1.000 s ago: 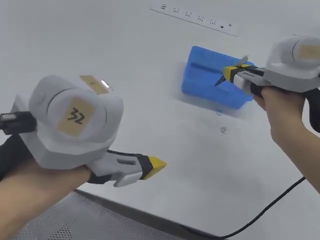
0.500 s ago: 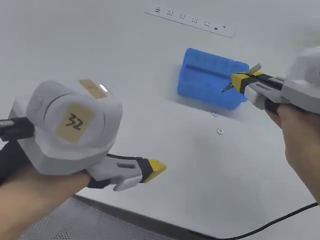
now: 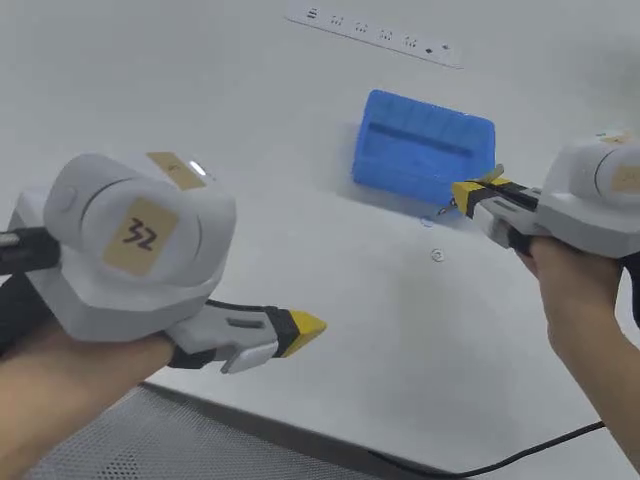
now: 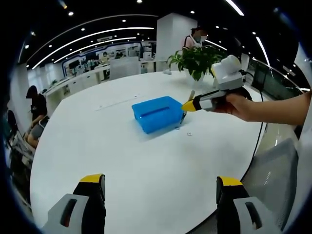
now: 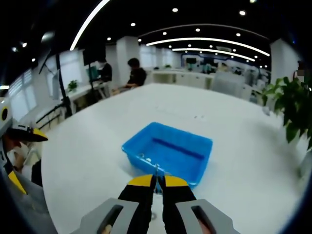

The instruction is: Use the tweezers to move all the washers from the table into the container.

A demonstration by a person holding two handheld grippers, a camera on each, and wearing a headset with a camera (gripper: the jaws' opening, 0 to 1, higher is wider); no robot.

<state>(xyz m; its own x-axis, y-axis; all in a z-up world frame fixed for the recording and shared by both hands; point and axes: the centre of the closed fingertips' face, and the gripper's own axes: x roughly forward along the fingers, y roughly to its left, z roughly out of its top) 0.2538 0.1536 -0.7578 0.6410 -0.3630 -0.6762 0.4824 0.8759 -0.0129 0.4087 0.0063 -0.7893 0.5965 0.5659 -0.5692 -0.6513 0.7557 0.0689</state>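
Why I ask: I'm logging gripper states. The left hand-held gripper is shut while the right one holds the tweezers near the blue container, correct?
No: the left hand-held gripper is open, its jaws wide apart in the left gripper view. The rest stands: the right hand-held gripper holds the tweezers near the blue container.

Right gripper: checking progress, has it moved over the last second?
Yes: the right gripper has drawn back from over the blue container to its near rim.

Open blue container [image 3: 420,185] sits upright; a small washer [image 3: 437,256] lies near its front wall; thin tweezers [image 5: 156,170] point toward it.
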